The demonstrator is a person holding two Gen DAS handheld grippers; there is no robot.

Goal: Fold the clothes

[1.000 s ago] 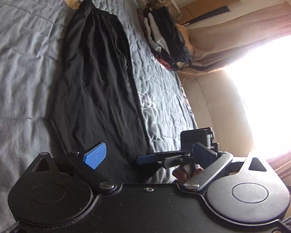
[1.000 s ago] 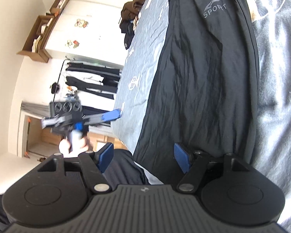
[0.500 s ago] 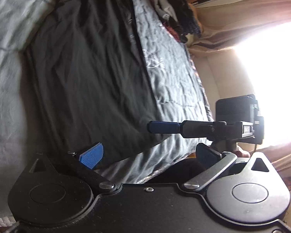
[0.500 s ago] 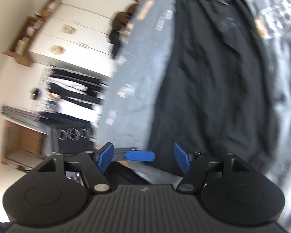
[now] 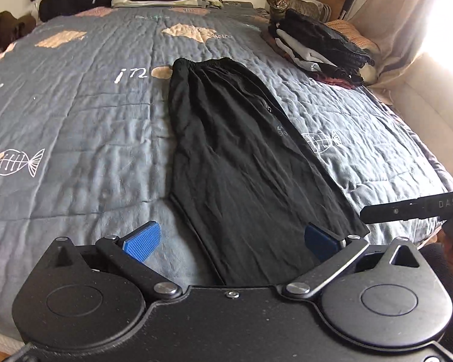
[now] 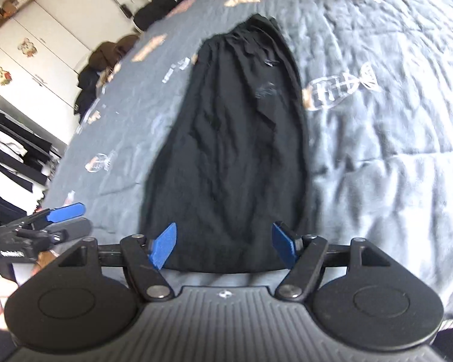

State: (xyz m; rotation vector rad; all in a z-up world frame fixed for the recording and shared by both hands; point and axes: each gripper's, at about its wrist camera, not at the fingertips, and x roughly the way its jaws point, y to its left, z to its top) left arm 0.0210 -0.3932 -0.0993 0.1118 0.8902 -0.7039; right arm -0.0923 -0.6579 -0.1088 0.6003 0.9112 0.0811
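Both grippers, left gripper (image 5: 231, 241) and right gripper (image 6: 223, 246), tilt downward over black trousers (image 5: 241, 157).

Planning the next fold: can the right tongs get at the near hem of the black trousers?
Probably yes. The right tongs are opening, empty, just above the black trousers, whose near hem lies bare on the quilt.

Window glare right, motion blur, fisheye

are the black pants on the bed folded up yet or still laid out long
Laid out long. The black pants stretch flat from waistband to cuffs down the quilt, halved lengthwise only, with no crosswise fold.
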